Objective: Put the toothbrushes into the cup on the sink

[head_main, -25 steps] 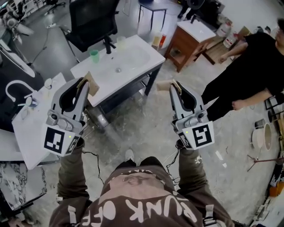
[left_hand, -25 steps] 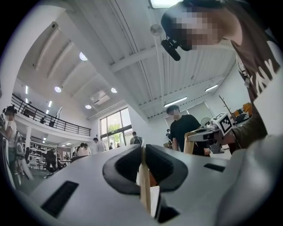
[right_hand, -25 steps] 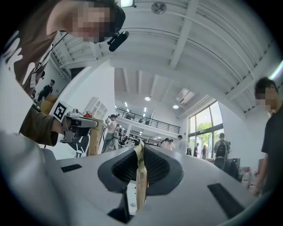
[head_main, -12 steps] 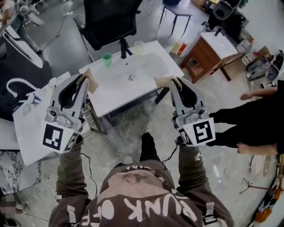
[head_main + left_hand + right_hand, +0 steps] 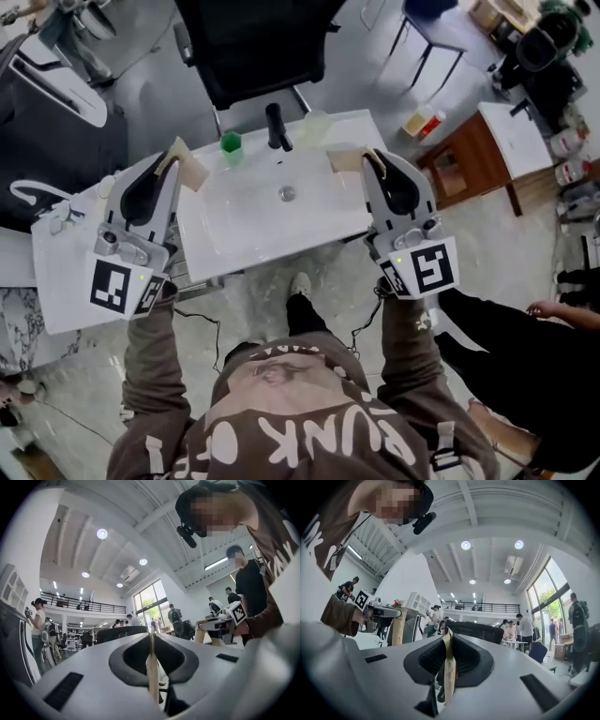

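Observation:
A white sink (image 5: 253, 230) with a black faucet (image 5: 275, 126) stands just ahead of me in the head view. On its back rim are a green cup (image 5: 231, 143) and a pale see-through cup (image 5: 315, 126). I make out no toothbrush. My left gripper (image 5: 176, 157) is raised over the sink's left edge, and my right gripper (image 5: 367, 157) over its right edge. Both point forward and upward. In the left gripper view the left gripper (image 5: 151, 648) shows its tan pads pressed together on nothing. The right gripper (image 5: 447, 654) looks the same in its own view.
A black office chair (image 5: 253, 37) stands behind the sink. A white side table (image 5: 61, 281) with small items is at the left. A wooden cabinet (image 5: 487, 150) and bottles (image 5: 422, 122) on the floor are at the right. A person's arm (image 5: 562, 314) shows at the lower right.
I have walked up to the sink, which has come from the far left to directly in front, between the grippers. Both grippers stay shut and held the same way.

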Available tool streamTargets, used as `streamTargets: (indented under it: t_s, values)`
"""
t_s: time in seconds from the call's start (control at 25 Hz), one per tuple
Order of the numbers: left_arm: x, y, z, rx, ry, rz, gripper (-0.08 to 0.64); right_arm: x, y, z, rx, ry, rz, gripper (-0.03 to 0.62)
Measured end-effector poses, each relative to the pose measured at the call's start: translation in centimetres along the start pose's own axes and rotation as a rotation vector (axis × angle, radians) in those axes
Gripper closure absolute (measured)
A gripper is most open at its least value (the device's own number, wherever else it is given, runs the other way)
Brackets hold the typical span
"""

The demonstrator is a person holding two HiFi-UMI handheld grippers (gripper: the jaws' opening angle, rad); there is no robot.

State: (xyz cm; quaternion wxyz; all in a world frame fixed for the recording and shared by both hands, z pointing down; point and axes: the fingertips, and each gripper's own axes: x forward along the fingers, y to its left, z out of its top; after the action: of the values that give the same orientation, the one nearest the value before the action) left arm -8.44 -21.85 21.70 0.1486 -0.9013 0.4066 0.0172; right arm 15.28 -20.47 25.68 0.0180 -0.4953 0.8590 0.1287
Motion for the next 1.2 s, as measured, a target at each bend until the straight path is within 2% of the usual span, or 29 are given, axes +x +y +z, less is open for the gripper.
streamTargets:
  t_s: [0.2, 0.44, 0.84, 1.2]
  values:
    - [5.4, 1.1, -1.4, 0.018, 0.043, 0.058, 0.525, 4.9, -6.0, -3.6, 0.015, 0.014, 0.064, 0.549]
    - [9.5, 2.1, -3.1, 0.021, 0.077, 0.085, 0.525, 11.4, -9.9, -9.0, 0.028, 0.052, 0.113, 0.549]
    - [11.9, 3.4, -5.4, 0.023, 0.099, 0.121, 0.525, 18.8, -10.5, -22.2, 0.095, 0.222, 0.174, 0.549]
    - [12.0, 4.3, -6.7, 0.012, 0.123, 0.151, 0.525, 20.3, -9.5, -29.7, 0.121, 0.336, 0.188, 0.551]
